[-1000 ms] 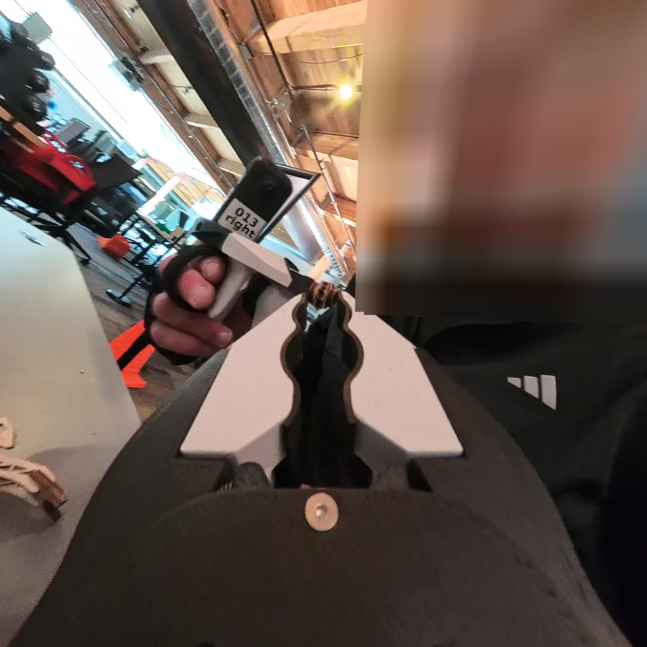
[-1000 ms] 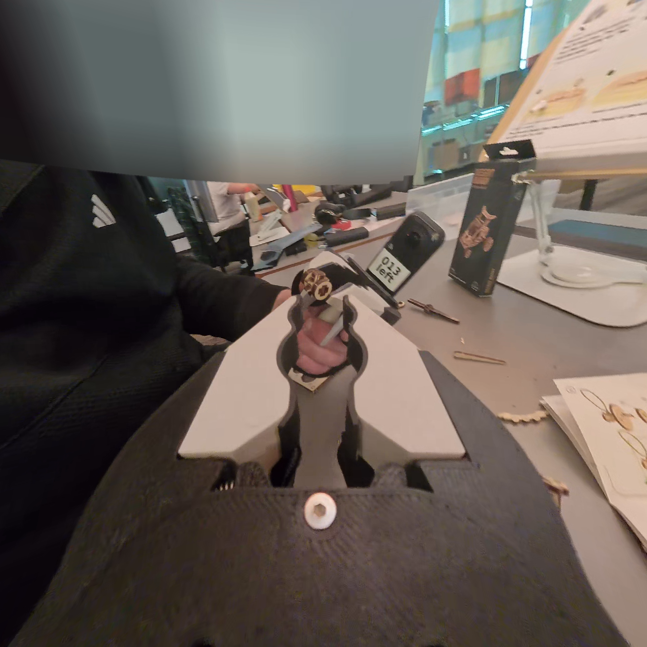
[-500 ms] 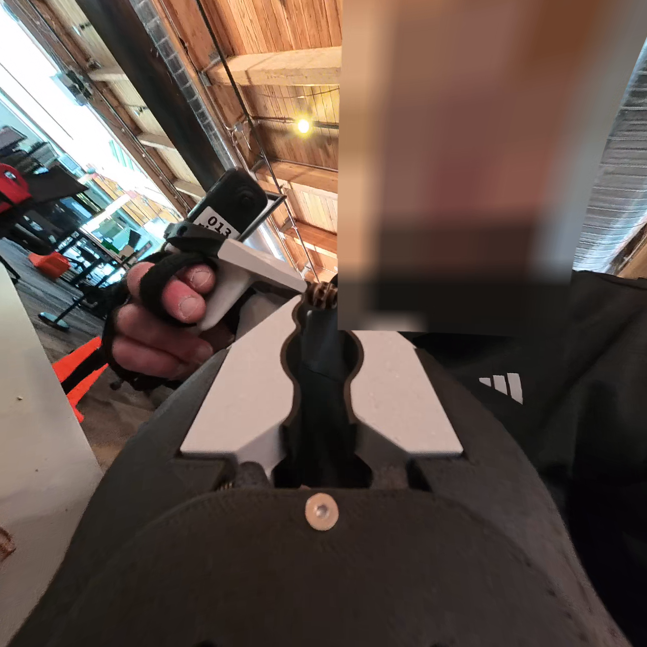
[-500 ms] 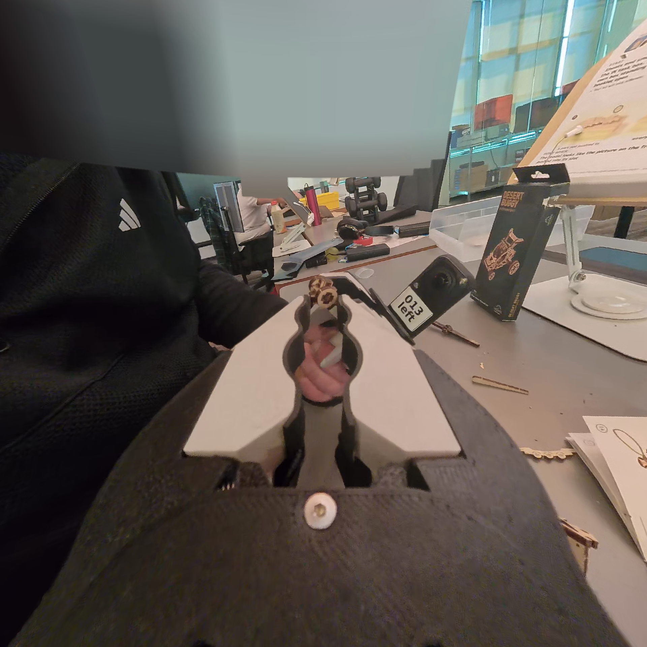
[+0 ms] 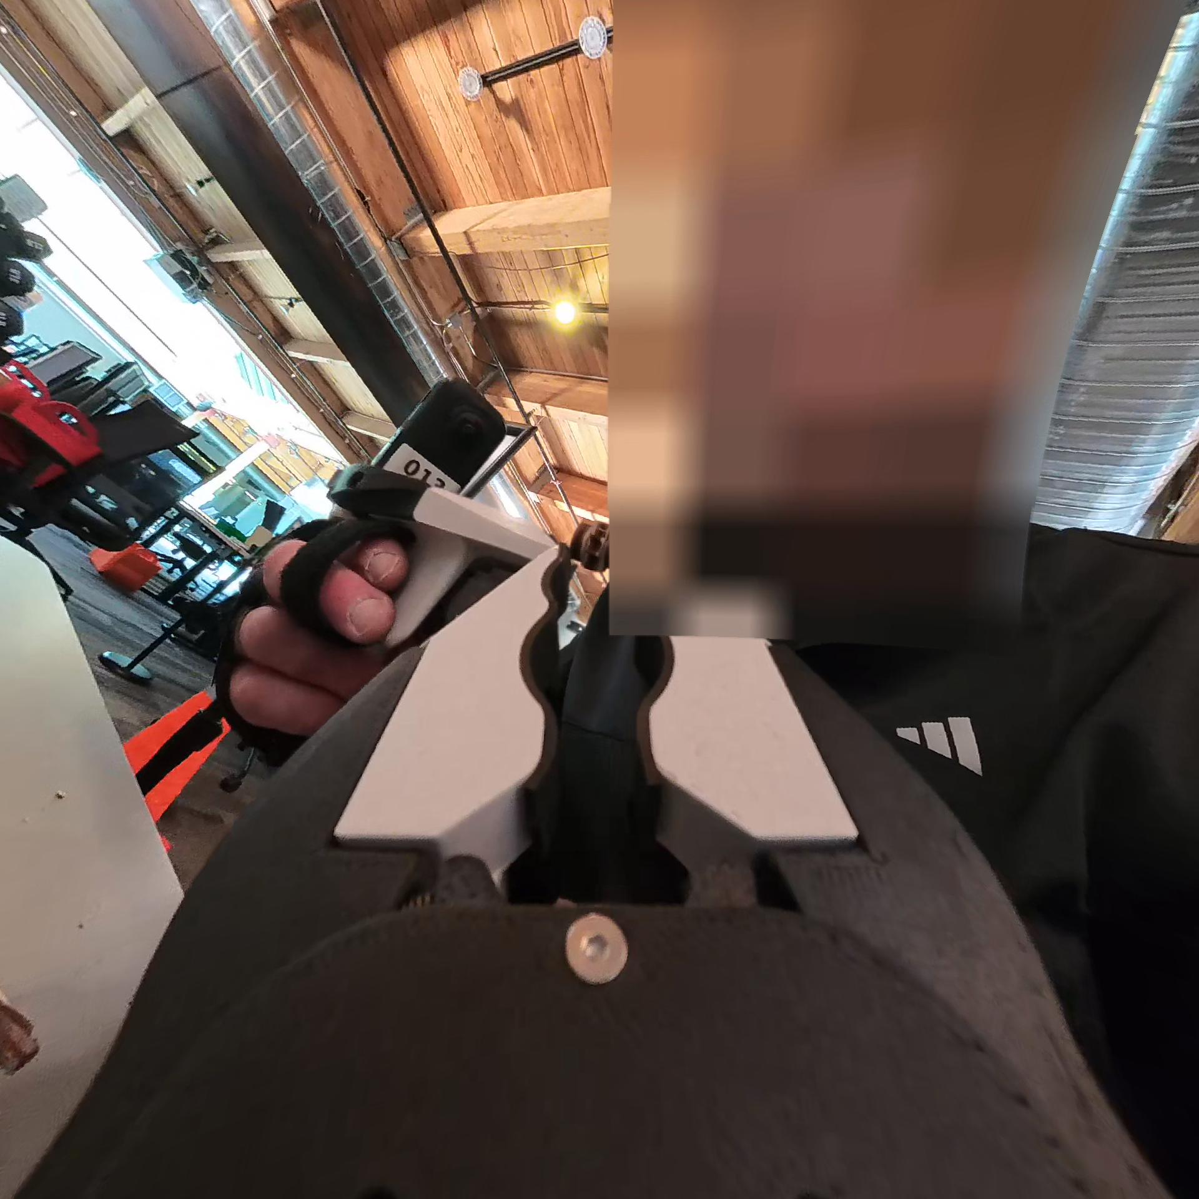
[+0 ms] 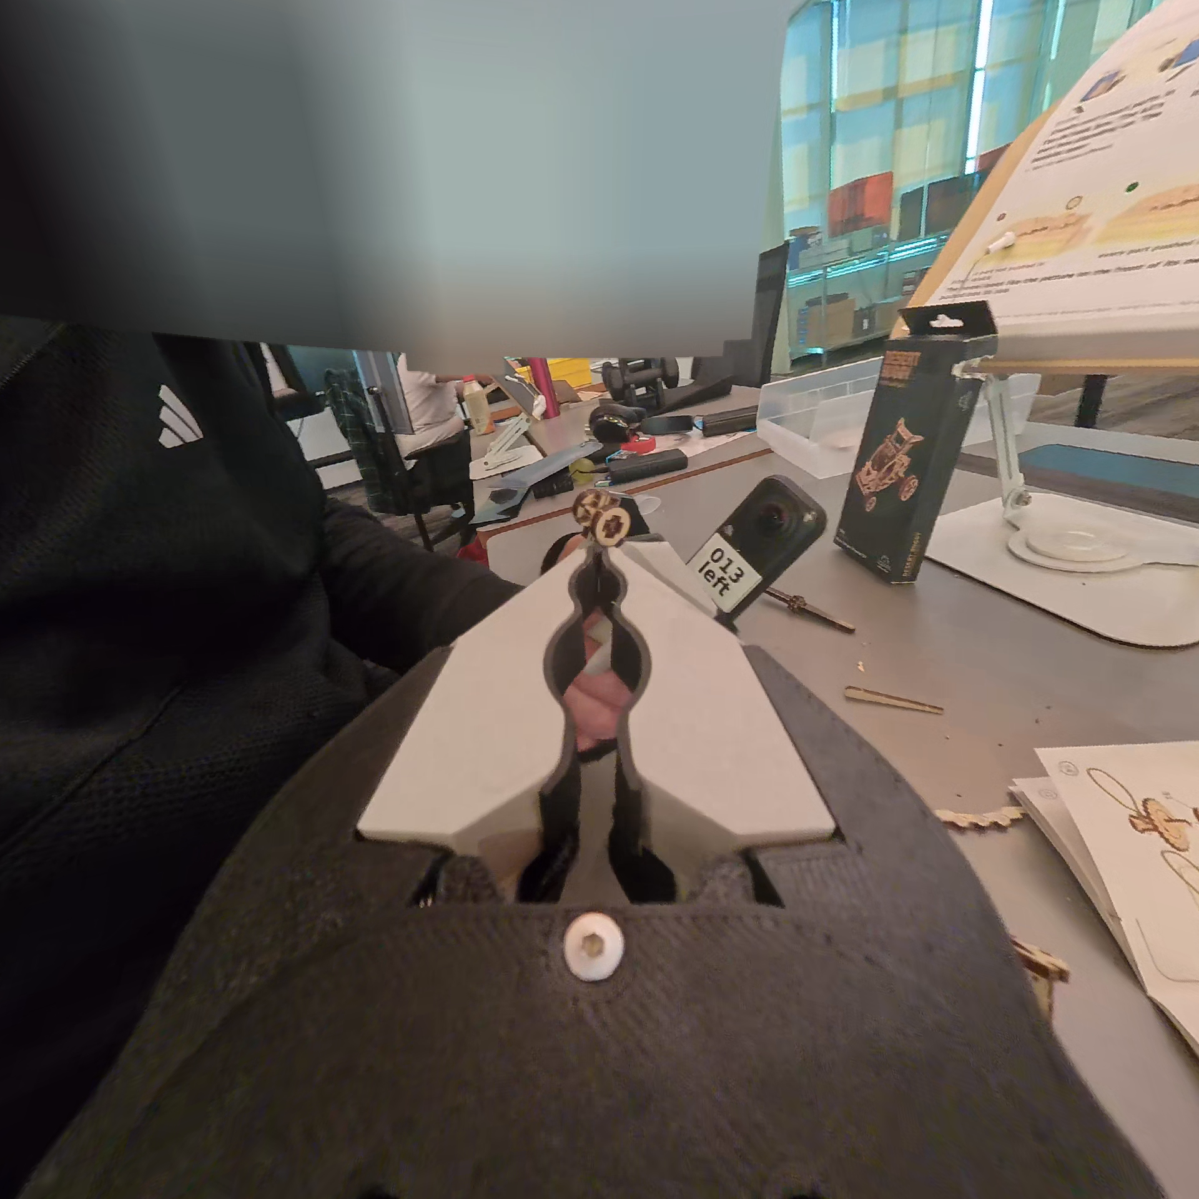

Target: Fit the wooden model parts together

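A small wooden part (image 6: 606, 519) made of two round toothed discs on a short stem is held in the air in front of the person's chest. My right gripper (image 6: 598, 559) is shut on its lower end, jaws almost touching. My left gripper (image 5: 587, 551) meets it from the other side. Its jaws sit close together with the part (image 5: 589, 540) at the left fingertip. The mosaic patch hides the right fingertip. The left gripper's white finger (image 6: 655, 564) shows behind the right one. The right gripper body (image 5: 467, 519), in a hand, shows in the left wrist view.
The grey table (image 6: 973, 649) carries a black kit box (image 6: 908, 454), an instruction stand (image 6: 1070, 194), printed sheets (image 6: 1135, 876), loose wooden sticks (image 6: 892, 699) and a toothed strip (image 6: 980, 817). A white table edge (image 5: 65, 778) is at left.
My right gripper's jaws have narrowed on the part. Both grippers stayed tip to tip while shifting and tilting slightly; the left wrist view now shows more of the ceiling.
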A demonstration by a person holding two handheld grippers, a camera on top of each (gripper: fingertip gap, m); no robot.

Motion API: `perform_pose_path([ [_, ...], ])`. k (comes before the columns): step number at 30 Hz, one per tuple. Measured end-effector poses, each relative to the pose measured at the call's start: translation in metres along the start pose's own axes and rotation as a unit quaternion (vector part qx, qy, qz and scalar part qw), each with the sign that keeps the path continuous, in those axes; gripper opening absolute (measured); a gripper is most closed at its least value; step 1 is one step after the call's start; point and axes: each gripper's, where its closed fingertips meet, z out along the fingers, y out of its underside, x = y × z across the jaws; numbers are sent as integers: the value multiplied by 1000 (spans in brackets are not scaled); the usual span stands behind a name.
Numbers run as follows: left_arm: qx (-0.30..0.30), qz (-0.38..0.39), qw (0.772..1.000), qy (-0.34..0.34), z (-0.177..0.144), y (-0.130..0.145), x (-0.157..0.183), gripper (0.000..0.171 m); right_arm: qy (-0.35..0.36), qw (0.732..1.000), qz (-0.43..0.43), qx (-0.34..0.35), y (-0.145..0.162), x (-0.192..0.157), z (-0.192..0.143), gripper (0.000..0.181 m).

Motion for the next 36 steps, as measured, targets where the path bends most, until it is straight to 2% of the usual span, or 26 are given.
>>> perform_pose_path([
  [12,27,12,999,-15,1,-4,-2,12,21,1000,-8,-1,-1,4,1,0],
  [18,62,25,997,-24,-3,-8,-2,11,37,999,0,-7,-1,8,5,0],
  [21,77,50,994,-65,-8,-15,-8,9,58,998,8,-7,0,15,4,0],
  [23,65,106,985,-122,-11,-20,-11,8,68,997,25,-6,-1,20,1,0],
  [24,68,126,981,-130,-12,-25,-7,8,77,996,37,-1,-2,23,-1,1],
  [26,46,168,972,-159,-11,-27,-5,8,77,996,49,-11,-1,23,1,22],
  [27,31,192,966,-172,-9,-27,-5,8,79,996,49,-10,-3,23,3,27],
  [31,-28,266,940,-212,1,-20,-7,8,92,995,30,-13,-8,20,8,18],
  [36,-67,350,896,-265,8,-18,-11,8,100,995,23,-4,-13,20,5,15],
])
